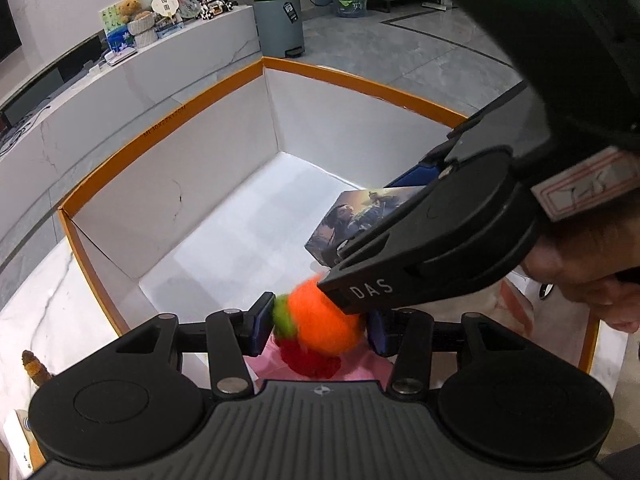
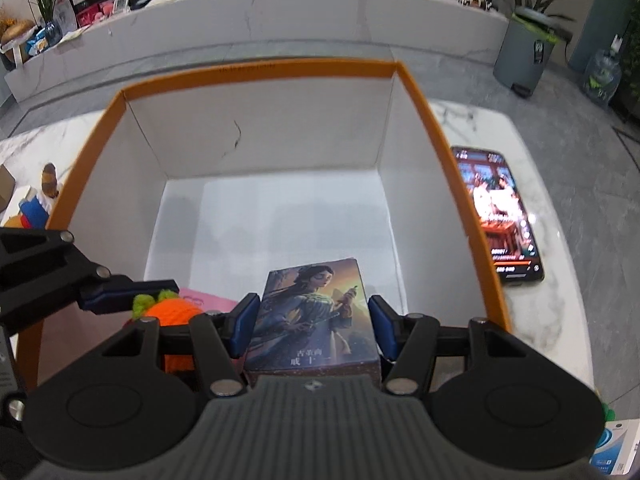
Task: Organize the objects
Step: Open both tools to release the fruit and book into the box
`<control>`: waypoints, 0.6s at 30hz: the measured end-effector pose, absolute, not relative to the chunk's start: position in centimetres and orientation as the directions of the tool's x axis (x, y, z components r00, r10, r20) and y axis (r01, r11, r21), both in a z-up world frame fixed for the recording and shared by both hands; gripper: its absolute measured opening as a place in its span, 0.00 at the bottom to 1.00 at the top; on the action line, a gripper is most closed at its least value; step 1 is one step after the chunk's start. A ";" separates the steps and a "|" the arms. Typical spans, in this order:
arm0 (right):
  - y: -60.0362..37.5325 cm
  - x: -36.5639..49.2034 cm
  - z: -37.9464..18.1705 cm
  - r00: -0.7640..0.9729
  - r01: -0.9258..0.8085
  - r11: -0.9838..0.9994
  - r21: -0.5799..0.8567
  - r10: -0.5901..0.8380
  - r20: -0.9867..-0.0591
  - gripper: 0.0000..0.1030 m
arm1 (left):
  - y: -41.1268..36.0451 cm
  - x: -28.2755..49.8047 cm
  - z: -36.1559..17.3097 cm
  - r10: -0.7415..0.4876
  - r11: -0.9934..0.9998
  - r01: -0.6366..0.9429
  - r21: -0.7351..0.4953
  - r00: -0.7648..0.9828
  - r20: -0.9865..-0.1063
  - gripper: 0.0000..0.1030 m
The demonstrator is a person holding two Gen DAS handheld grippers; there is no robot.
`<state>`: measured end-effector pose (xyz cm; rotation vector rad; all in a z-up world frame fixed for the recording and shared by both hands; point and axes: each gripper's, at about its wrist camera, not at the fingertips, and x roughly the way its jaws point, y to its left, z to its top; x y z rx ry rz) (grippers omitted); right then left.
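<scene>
Left gripper [image 1: 318,326] jaws pinching carrot [image 1: 324,322]; right gripper [image 2: 312,326] jaws pinching card box [image 2: 312,312]. Risk: grippers collide inside box [image 2: 256,70], crowded.

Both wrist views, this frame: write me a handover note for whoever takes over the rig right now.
Left gripper: shut on the orange knitted toy, held over the near end of the orange-rimmed box.
Right gripper: shut on the illustrated card box, also over the box's near end.
Done: a pink item lies on the box floor below the toy.
Left: release both items into the box. Outside it on the marble table are a lit phone on the right and small toys on the left.
</scene>
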<state>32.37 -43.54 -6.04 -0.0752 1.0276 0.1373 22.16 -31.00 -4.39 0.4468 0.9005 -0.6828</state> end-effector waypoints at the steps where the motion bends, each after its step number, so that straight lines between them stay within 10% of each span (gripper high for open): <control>1: -43.5 32.4 -6.1 0.507 -0.148 0.989 0.000 0.076 -0.859 0.59 | -31.1 22.2 -4.4 -0.347 0.705 0.705 0.077 0.437 -0.830 0.55; 18: -42.6 31.1 -4.8 0.545 -0.158 0.986 -0.048 0.047 -0.837 0.74 | -30.2 21.6 -2.7 -0.388 0.709 0.703 0.048 0.446 -0.807 0.68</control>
